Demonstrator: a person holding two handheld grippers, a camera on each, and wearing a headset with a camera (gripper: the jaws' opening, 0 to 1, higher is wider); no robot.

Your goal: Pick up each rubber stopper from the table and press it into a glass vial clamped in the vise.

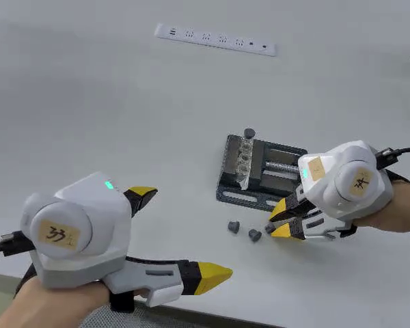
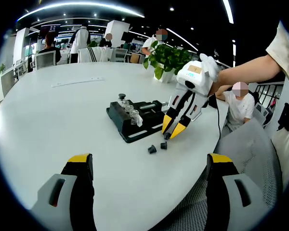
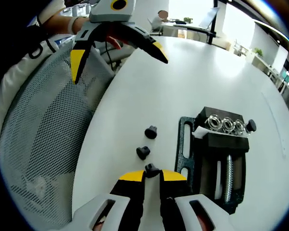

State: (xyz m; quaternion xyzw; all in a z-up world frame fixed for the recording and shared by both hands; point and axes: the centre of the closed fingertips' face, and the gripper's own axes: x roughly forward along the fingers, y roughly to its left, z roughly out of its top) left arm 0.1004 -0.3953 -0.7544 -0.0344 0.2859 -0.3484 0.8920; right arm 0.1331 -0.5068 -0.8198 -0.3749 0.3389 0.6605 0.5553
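**Head view.** White table (image 1: 89,123); 1 power strip (image 1: 215,39) at the far side. Left gripper (image 1: 181,236): jaws spread wide, nothing held, above the near edge. Right gripper (image 1: 279,224): jaws nearly together, tips on the table just beside 1 vise (image 1: 260,179).

**Left gripper view.** Open office with seated people and 1 potted plant (image 2: 168,55) behind the round table. 2 loose stoppers (image 2: 152,149) lie by the right gripper's tips.

**Right gripper view.** Narrow-set jaws pinch 1 stopper (image 3: 151,169) resting on the table. In the vise: 3 open vials (image 3: 227,123) and 1 capped vial (image 3: 250,125) in a row. Mesh chair (image 3: 43,144) alongside.
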